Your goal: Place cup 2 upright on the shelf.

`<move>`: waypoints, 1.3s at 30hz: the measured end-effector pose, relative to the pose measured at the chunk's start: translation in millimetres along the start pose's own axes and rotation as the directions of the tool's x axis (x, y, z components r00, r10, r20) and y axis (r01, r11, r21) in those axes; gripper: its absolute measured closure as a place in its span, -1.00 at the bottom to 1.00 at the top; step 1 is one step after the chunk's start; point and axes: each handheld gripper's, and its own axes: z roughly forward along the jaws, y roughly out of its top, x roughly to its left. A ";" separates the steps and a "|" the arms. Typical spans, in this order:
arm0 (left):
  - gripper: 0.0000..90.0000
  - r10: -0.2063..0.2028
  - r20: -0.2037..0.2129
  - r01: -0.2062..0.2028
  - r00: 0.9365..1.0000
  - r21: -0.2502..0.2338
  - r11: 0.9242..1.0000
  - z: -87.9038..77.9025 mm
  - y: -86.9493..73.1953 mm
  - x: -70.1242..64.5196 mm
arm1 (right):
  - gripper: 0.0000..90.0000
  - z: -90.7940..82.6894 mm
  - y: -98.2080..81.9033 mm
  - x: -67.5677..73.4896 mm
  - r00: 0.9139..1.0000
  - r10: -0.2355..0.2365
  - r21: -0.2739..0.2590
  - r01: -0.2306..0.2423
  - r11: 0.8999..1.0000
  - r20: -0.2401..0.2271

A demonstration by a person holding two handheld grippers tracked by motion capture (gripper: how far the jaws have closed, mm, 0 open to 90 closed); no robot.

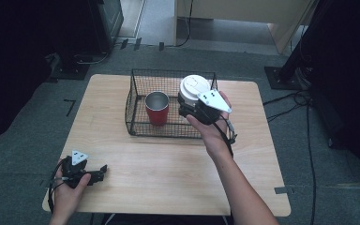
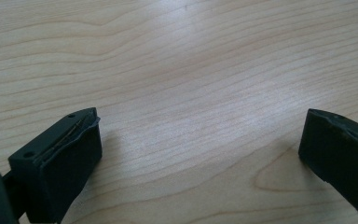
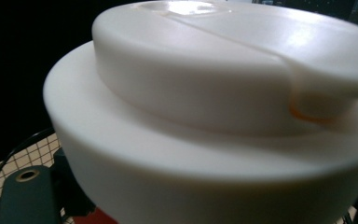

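Left gripper (image 1: 104, 168) rests on table (image 1: 168, 178), jaws wide apart, empty. Right gripper (image 1: 183, 108) clamps white lidded cup (image 1: 194, 89) over wire basket (image 1: 136, 93), beside red cup (image 1: 157, 108).

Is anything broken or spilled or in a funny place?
Nothing looks broken or spilled. The red cup stands upright in the wire basket. The right gripper holds a white lidded cup over the basket. The left gripper sits open on the table.

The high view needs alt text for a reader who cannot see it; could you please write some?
A person's right gripper holds a white-lidded cup over a black wire basket containing a red cup, on a wooden table. The left gripper rests near the table's front-left corner.
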 end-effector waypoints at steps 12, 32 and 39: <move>-1.00 0.000 0.000 0.000 1.000 0.001 1.000 -0.1 0.0 0.0 | -0.64 31.5 -17.7 -6.1 0.998 0.011 0.057 -0.014 0.998 0.056; -1.00 -0.004 0.003 0.004 1.000 -0.001 1.000 -0.3 -0.1 0.4 | -0.64 67.5 -43.4 -15.0 0.992 0.078 0.224 -0.099 0.970 0.100; -1.00 -0.005 0.004 0.005 1.000 -0.001 1.000 -0.4 -0.1 0.5 | -0.64 70.4 -47.3 -15.6 0.994 0.064 0.271 -0.087 0.959 0.092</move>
